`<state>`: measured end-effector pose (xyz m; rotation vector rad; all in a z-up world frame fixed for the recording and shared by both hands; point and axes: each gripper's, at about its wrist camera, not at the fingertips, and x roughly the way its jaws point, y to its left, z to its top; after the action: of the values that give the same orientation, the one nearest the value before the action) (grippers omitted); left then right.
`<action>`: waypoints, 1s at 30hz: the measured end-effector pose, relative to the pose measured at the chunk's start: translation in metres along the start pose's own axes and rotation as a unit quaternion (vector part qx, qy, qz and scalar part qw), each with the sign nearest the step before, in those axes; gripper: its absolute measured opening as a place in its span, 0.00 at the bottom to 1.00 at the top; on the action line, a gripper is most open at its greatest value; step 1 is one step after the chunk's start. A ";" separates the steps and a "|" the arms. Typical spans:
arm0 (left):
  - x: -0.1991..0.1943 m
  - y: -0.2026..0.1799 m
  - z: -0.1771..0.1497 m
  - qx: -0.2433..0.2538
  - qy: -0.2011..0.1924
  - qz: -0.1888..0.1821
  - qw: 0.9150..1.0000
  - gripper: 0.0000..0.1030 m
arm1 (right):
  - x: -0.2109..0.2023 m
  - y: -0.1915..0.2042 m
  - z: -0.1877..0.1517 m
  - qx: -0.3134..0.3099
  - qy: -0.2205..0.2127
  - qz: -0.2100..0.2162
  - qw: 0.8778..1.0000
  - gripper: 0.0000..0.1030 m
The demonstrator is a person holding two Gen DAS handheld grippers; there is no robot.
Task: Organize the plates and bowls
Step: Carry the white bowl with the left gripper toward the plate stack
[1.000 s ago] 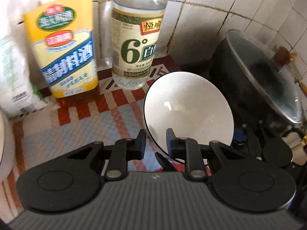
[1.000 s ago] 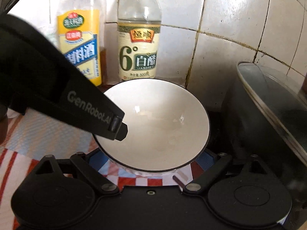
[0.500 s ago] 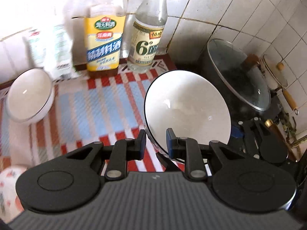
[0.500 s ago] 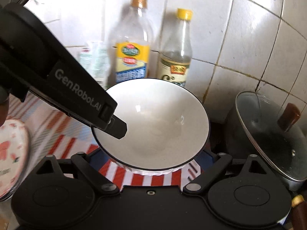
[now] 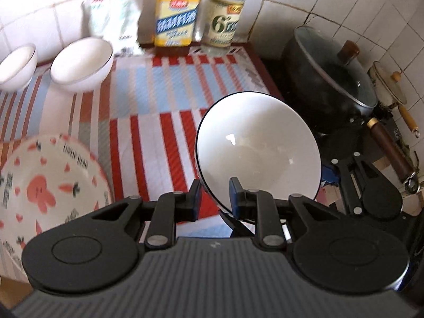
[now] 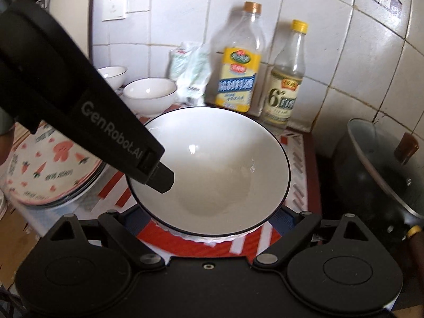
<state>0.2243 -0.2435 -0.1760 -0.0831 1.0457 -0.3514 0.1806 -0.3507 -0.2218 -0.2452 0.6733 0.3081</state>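
Left gripper [image 5: 213,198]: jaws clenched on the near rim of a white ceramic bowl with a thin black edge [image 5: 257,153], one pad inside the wall and one outside. The bowl is carried clear of the counter and tipped up, with its open face toward the left wrist camera.

Right gripper [image 6: 206,228]: jaws spread wide, with the bowl's foot between them. The fingertips are hidden under the bowl, so I cannot tell whether it is gripping or only cradling.

The bowl is round, so it has no long axis. What matters is its tilt and the rim pinch on the side nearest the left gripper.

Likely destination, as a judgement: two smaller white bowls [image 5: 82,63] and [image 5: 17,66], which sit ahead and far to the left of the left gripper. They are side by side near the tiled wall, well apart from the held bowl. The left gripper is on that side.

- Between them lies bare red, white and blue striped mat [image 5: 159,100], with nothing standing on it.
- Near left, below the path: a stack of white plates with a pink rabbit-and-carrot print [image 5: 79,164].
- Ahead at the wall: a yellow-labelled bottle [image 5: 176,16], a clear vinegar bottle [image 5: 224,23] and a white plastic bag [image 5: 114,18] just beside the nearer small bowl.
- To the right: a black pot with a glass lid [image 5: 331,79], close to the held bowl.

Risk: the tipped bowl could clip the plate stack or the bag.
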 end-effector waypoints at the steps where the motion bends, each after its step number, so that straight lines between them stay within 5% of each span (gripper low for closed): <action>1: 0.002 0.003 -0.004 -0.006 0.002 0.001 1.000 0.19 | 0.001 0.003 -0.003 -0.006 -0.003 0.001 1.000 0.93; 21: 0.056 0.045 -0.017 -0.076 0.041 0.014 0.996 0.19 | 0.057 0.023 -0.019 -0.042 0.050 0.050 0.997 0.93; 30: 0.049 0.054 -0.015 -0.124 0.054 0.012 0.991 0.24 | 0.061 0.021 -0.023 -0.053 0.071 0.067 0.994 0.93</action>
<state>0.2468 -0.2073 -0.2364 -0.2773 1.1927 -0.2047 0.2054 -0.3267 -0.2807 -0.3267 0.8160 0.4584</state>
